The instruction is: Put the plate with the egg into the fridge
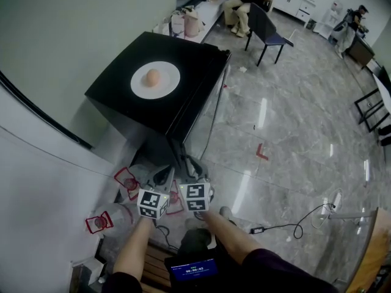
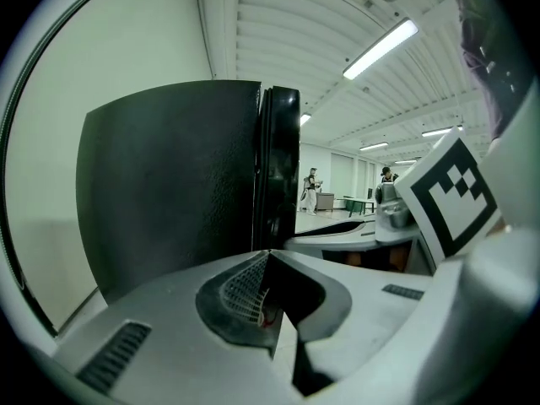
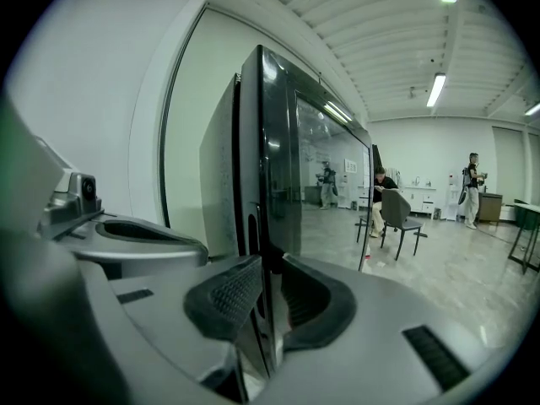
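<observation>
Plate [image 1: 170, 71] and egg [image 1: 152, 77] show only in the head view. The white plate lies on the flat black top of the fridge [image 1: 119, 84] in the upper left of the frame, and the egg sits at its middle. That view also takes in the grey floor [image 1: 293, 121], a cable [image 1: 287, 226] at the lower right, and a person seated by a chair [image 1: 269, 32] at the top. Both grippers sit low in the centre, side by side against the fridge's near corner, the left gripper [image 1: 164, 177] just left of the right gripper [image 1: 190, 167].

Neither gripper view shows the plate. The left gripper [image 2: 268, 264] view faces the fridge's matte side [image 2: 169, 184]. Its jaws are pressed together at the tips and hold nothing. The right gripper [image 3: 268, 287] view looks along the glossy door [image 3: 278, 167], with the room reflected in the glass. Its jaws stand only slightly apart, one pad on each face of the door's edge, pinching it.
</observation>
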Available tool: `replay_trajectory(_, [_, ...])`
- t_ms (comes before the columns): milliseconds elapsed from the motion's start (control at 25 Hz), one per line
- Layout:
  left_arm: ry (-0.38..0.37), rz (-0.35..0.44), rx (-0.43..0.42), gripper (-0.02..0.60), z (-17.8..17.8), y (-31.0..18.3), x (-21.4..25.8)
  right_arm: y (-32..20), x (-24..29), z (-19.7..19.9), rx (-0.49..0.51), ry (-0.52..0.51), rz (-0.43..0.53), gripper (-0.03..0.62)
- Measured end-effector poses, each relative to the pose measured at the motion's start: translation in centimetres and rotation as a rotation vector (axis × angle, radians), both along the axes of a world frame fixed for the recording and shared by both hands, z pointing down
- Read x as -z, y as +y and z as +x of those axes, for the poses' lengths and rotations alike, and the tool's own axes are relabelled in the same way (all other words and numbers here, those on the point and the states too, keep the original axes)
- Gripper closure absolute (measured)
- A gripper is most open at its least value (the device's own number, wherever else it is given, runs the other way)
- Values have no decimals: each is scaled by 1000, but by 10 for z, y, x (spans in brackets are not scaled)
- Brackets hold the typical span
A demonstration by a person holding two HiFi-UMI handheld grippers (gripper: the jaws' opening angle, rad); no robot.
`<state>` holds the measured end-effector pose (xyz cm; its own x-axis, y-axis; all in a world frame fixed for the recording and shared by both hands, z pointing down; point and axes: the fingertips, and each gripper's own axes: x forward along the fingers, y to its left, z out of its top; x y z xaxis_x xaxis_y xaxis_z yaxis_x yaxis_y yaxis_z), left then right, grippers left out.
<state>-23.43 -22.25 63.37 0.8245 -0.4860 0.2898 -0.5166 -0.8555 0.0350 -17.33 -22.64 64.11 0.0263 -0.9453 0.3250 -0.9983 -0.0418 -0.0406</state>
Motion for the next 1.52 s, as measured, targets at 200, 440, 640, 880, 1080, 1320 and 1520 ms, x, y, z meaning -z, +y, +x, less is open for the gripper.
replay_trajectory(200, [3,2,-51,574,20,6,1,37,2,34,-52,-19,24,526])
replay_trajectory(440, [-14,34,-222,574,92,39,0,83,0,97,13,-22,46,539])
replay_trajectory(640, [-10,69,-367,574,172,76,2,111,-7,151,-9,5,25,546])
replay_trajectory(880, [-3,45,-396,574,228,98,-1,145,2,206,-116,105,28,545])
replay_trajectory(1080, [-16,38,-412,574,272,113,-2,189,7,263,-239,84,51,545])
replay_trajectory(1320, [-21,66,-438,574,326,123,-4,218,7,307,-300,91,49,545])
replay_trajectory(1520, [-11,51,-443,574,367,127,-4,232,15,335,-304,119,61,545])
